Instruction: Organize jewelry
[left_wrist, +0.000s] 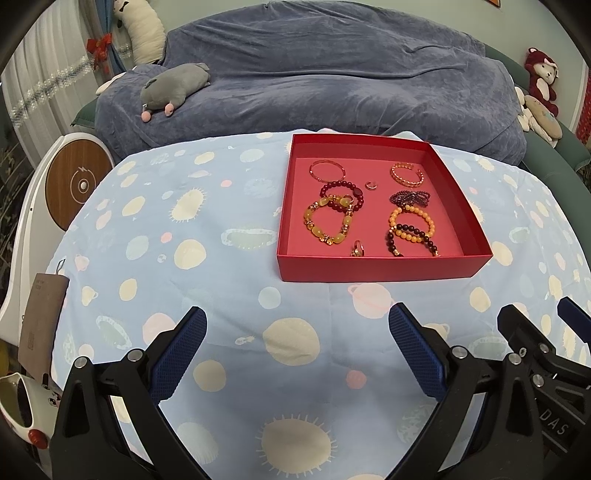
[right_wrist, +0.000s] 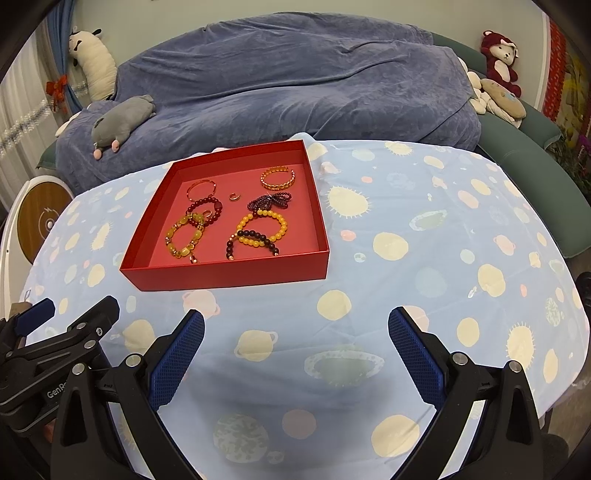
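Note:
A red box (left_wrist: 380, 265) stands on the planet-print cloth; it also shows in the right wrist view (right_wrist: 229, 274). Inside lie several bracelets and rings: a yellow bead bracelet (left_wrist: 328, 220), a dark red bead bracelet (left_wrist: 341, 195), an orange bead bracelet (left_wrist: 412, 224), a purple strand (left_wrist: 410, 197), two thin bangles (left_wrist: 327, 170) and a small ring (left_wrist: 371, 184). My left gripper (left_wrist: 297, 325) is open and empty, hovering in front of the box. My right gripper (right_wrist: 295, 326) is open and empty, to the right of the left gripper (right_wrist: 70, 314).
The table wears a light blue cloth (left_wrist: 184, 258). Behind it a sofa under a blue-grey cover (left_wrist: 314, 74) holds a grey plush (left_wrist: 173, 88) and a red plush (left_wrist: 541, 77). A white device with a wooden disc (left_wrist: 75, 186) stands at left.

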